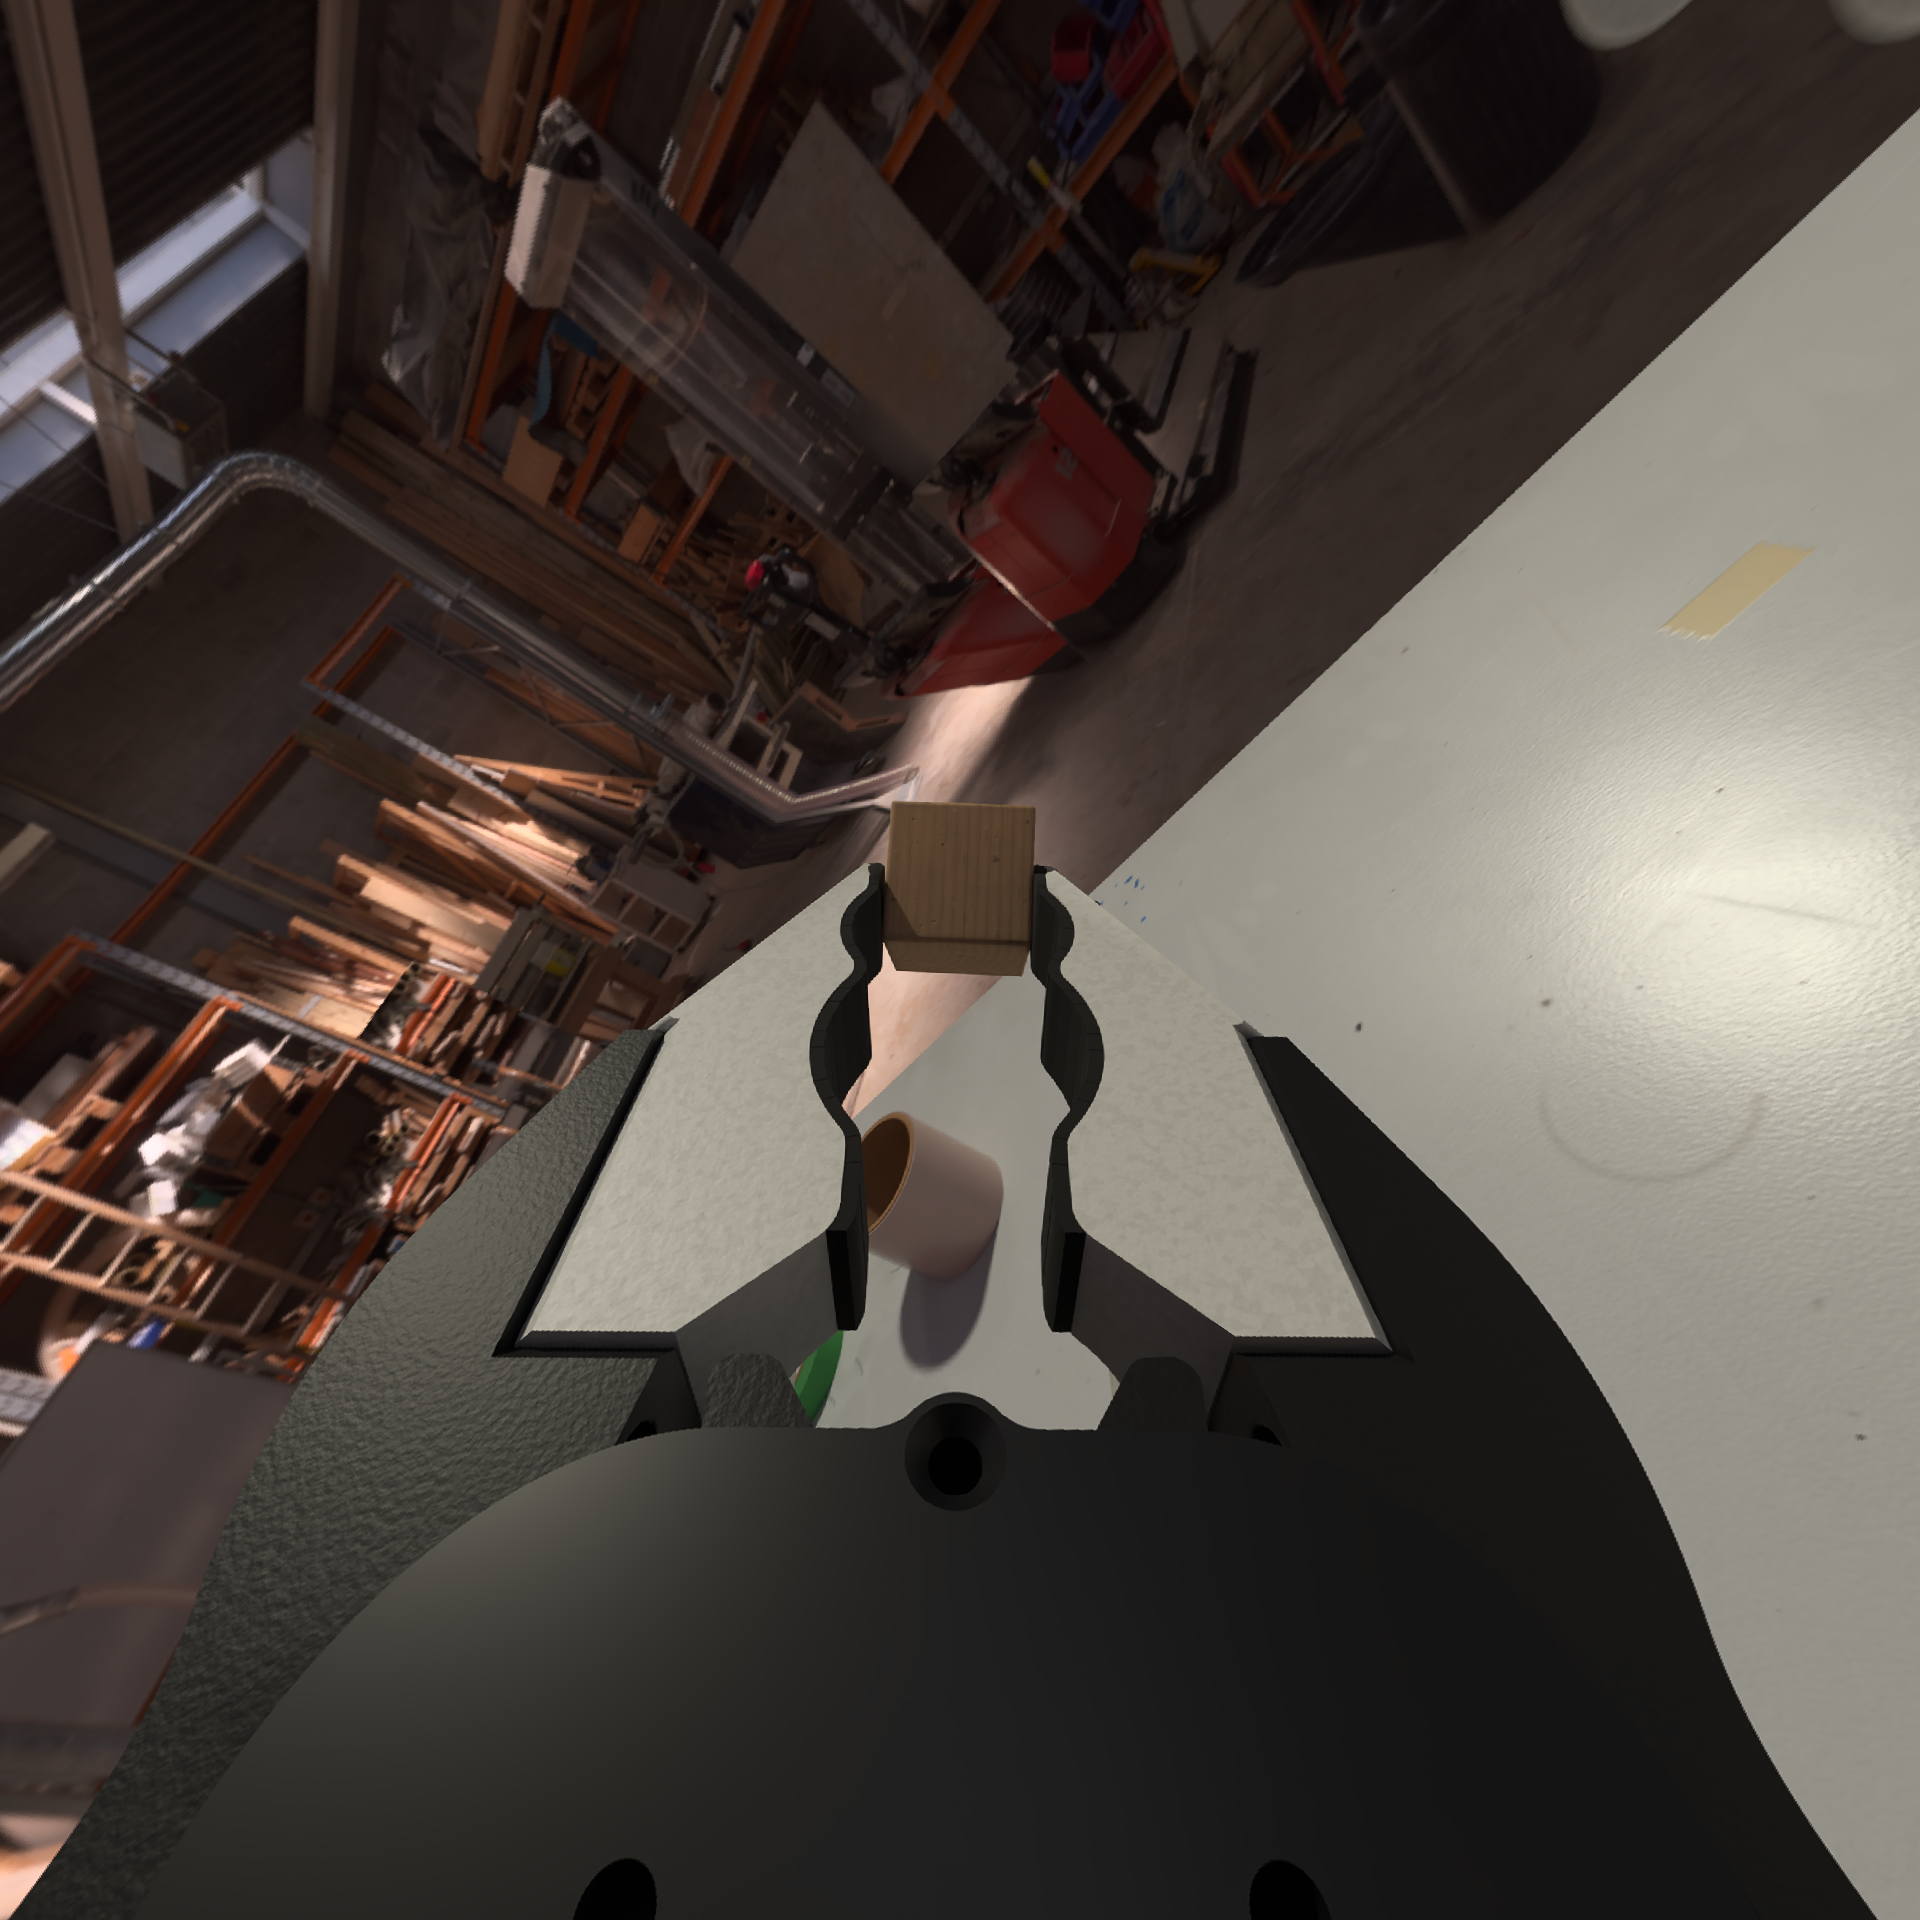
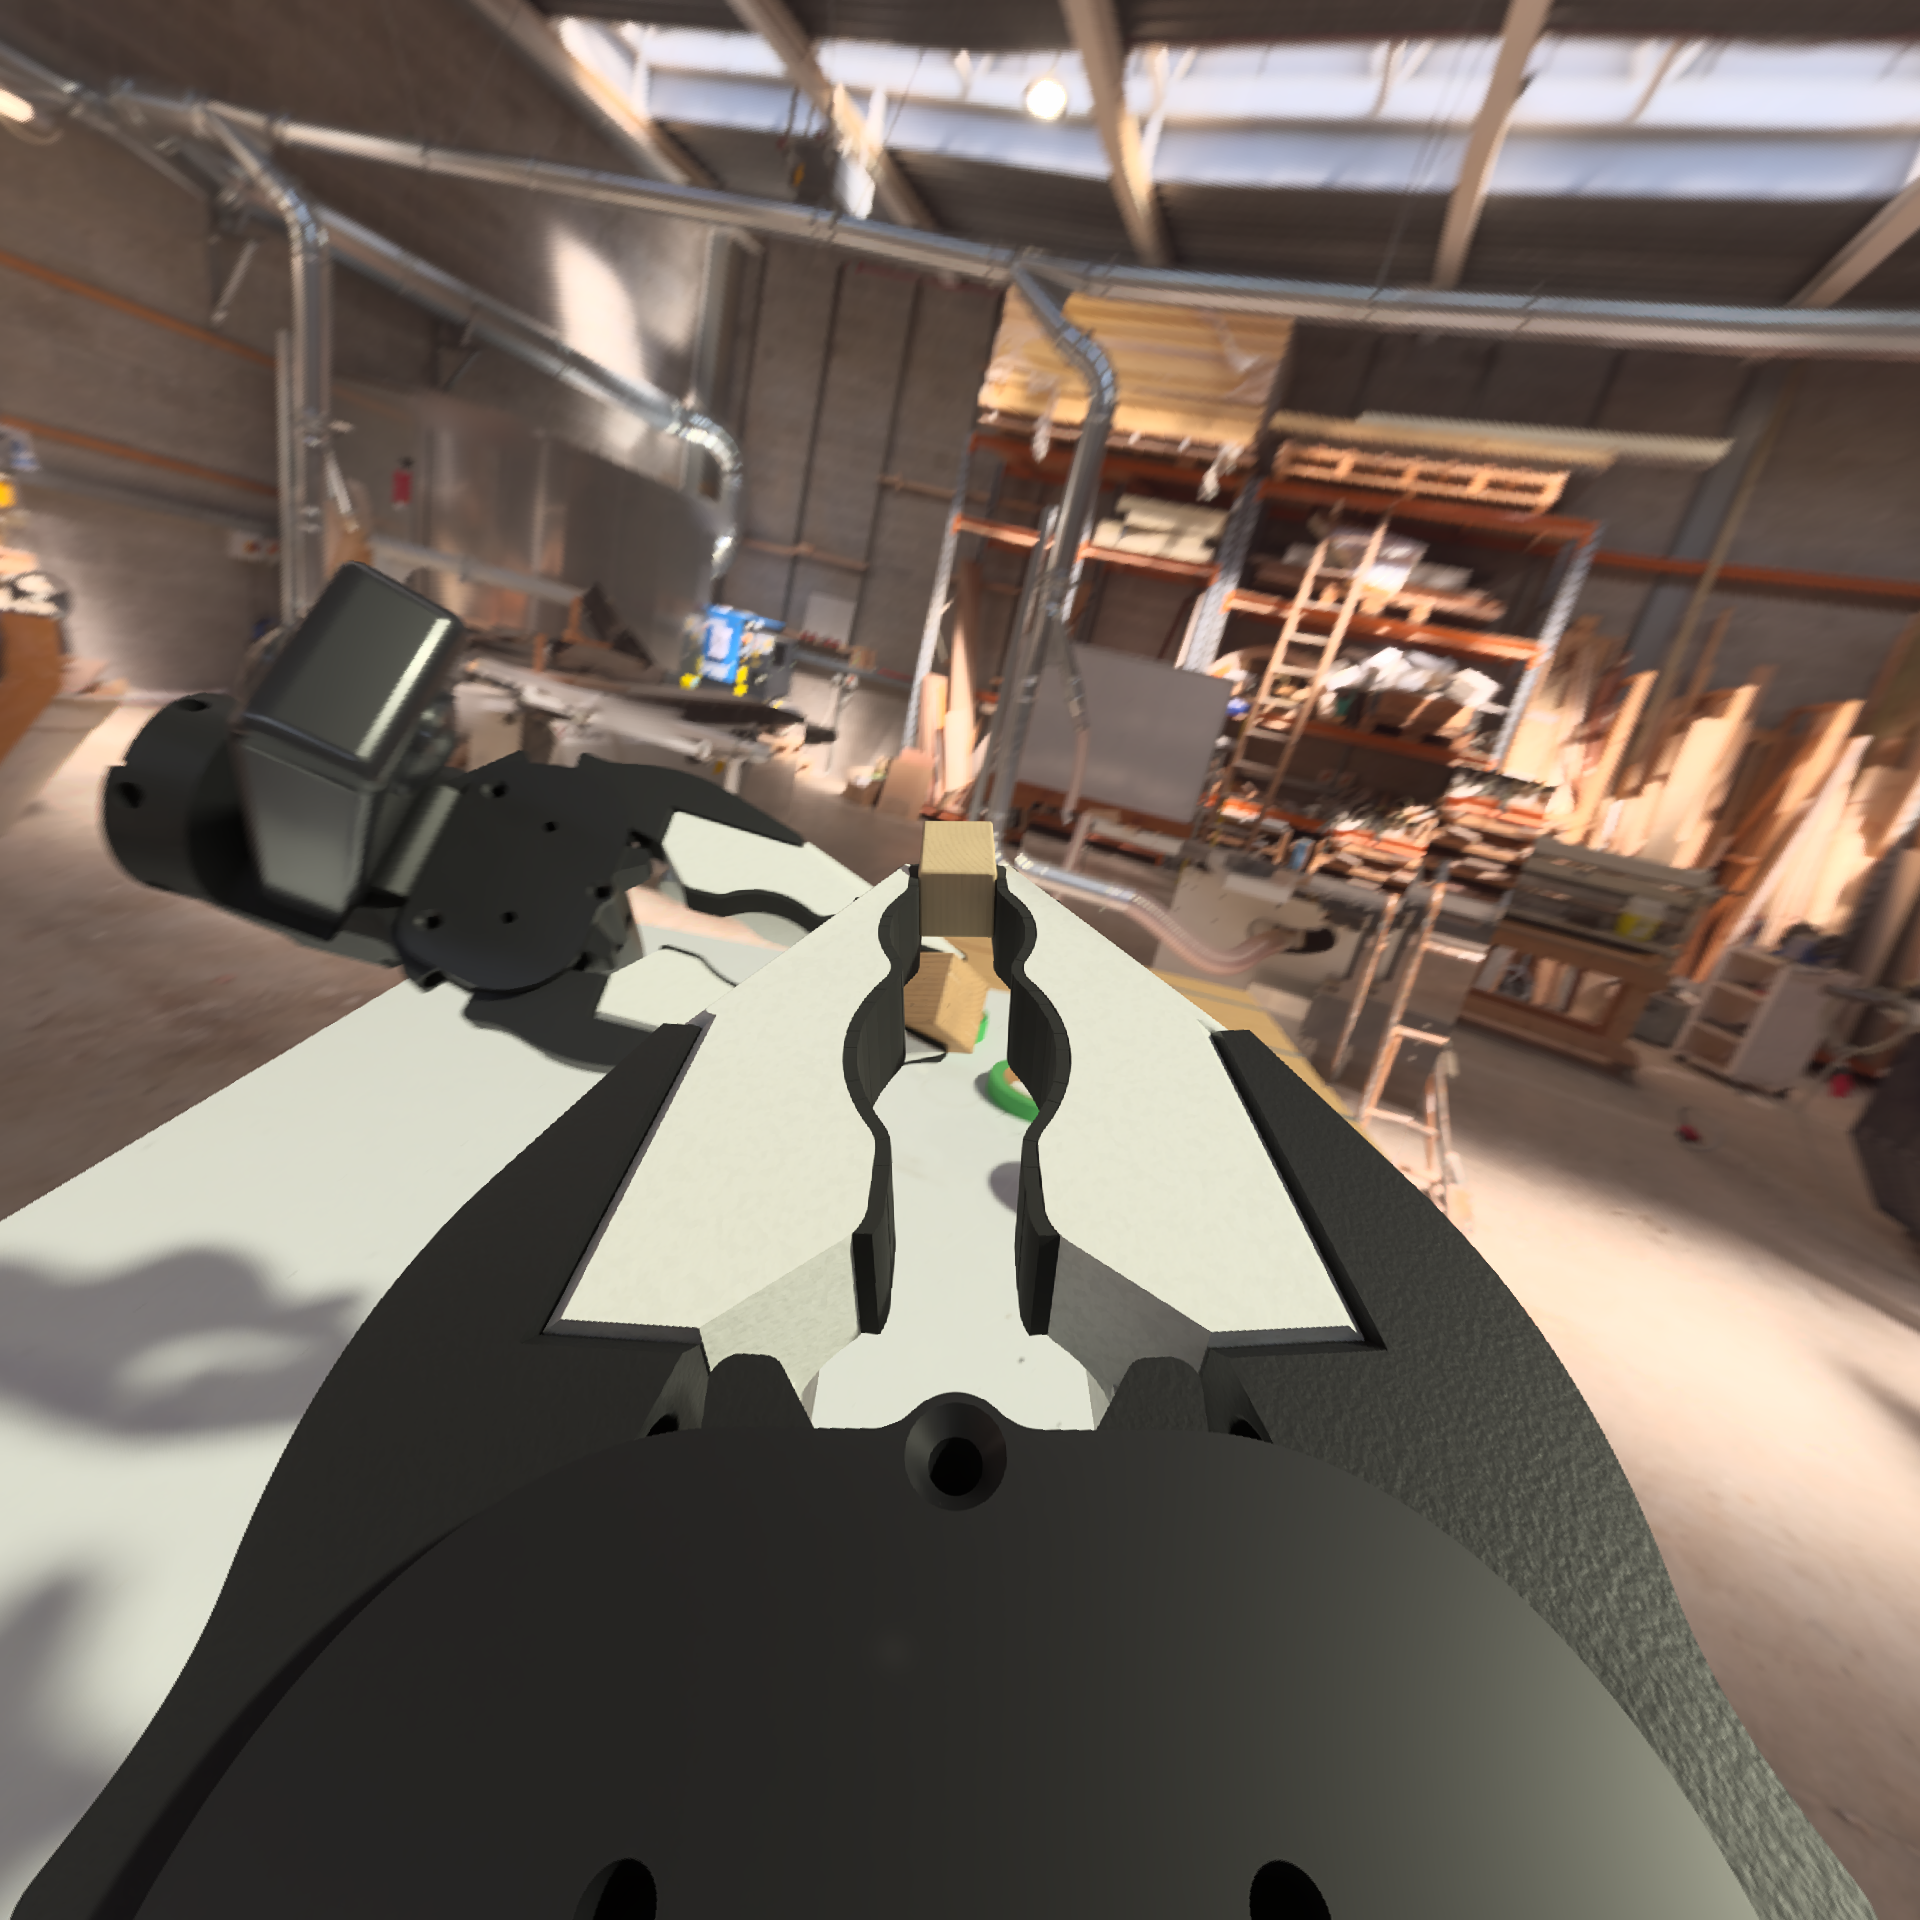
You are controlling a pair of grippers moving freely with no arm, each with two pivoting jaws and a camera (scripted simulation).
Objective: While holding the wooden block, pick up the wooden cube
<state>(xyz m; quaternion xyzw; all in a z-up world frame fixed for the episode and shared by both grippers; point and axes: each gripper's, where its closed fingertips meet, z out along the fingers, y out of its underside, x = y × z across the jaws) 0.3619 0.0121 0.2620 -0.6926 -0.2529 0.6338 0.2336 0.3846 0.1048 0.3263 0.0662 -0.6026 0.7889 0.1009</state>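
Observation:
My left gripper (image 1: pixel 958 894) is shut on a brown wooden block (image 1: pixel 961 883), held at the fingertips above the edge of the white table (image 1: pixel 1455 1039). My right gripper (image 2: pixel 956 883) is shut on a small pale wooden cube (image 2: pixel 958 873), held clear of the table. In the right wrist view the left gripper's dark body (image 2: pixel 343 810) hangs at the left, fingers pointing right. A tilted wooden piece (image 2: pixel 945 1003) shows behind my right fingers near them; its grip is hidden.
A tan cup (image 1: pixel 930 1195) lies on its side on the table under the left gripper, with a bit of green (image 1: pixel 821 1371) beside it. A green ring (image 2: pixel 1003 1086) lies on the table. A strip of tape (image 1: pixel 1735 587) is stuck farther off. Workshop shelves surround the table.

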